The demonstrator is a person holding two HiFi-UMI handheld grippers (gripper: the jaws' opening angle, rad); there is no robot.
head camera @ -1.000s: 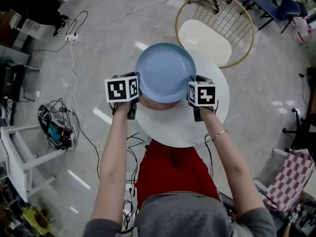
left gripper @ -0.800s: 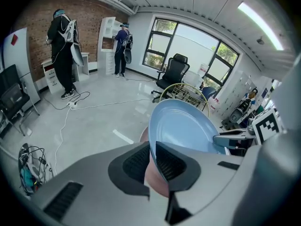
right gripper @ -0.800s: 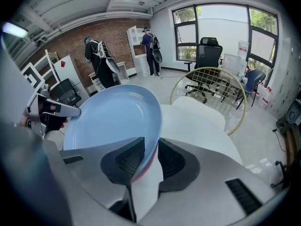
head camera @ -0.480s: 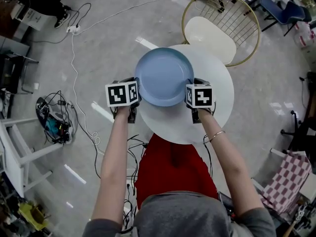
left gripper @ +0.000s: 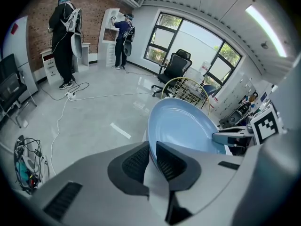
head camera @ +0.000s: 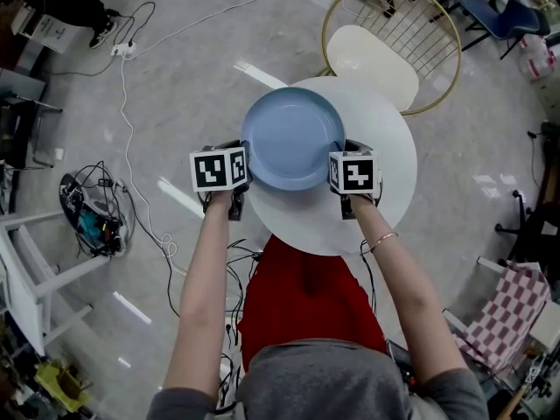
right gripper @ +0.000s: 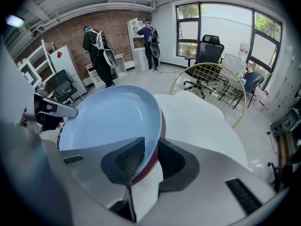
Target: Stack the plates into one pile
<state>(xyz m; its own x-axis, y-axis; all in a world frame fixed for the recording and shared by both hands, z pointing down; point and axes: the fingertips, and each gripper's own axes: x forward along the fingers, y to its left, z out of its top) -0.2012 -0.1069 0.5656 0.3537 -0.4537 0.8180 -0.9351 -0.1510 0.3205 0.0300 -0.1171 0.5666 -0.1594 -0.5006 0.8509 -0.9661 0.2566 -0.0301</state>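
Observation:
A pale blue plate point(head camera: 293, 138) sits over the far left part of a round white table point(head camera: 389, 178). My left gripper point(head camera: 244, 166) is on its left rim and my right gripper point(head camera: 339, 166) on its right rim. In the left gripper view the blue plate's point(left gripper: 183, 126) rim runs between the pads of the left gripper point(left gripper: 153, 153), whose jaws have just been opening a little. In the right gripper view the right gripper point(right gripper: 151, 157) is shut on the blue plate's point(right gripper: 108, 119) rim. A red plate's point(right gripper: 162, 126) edge lies right under that rim, also between the pads.
A gold wire chair point(head camera: 433, 33) with a cream seat point(head camera: 376, 64) stands just beyond the table. Cables and a coiled bundle point(head camera: 92, 221) lie on the floor at left, near a white frame point(head camera: 35, 269). Two people stand by the far brick wall point(left gripper: 66, 36).
Both grippers have carried the blue plate a little farther out over the table and lower. The reddish edge that showed under its near side is now hidden in the head view.

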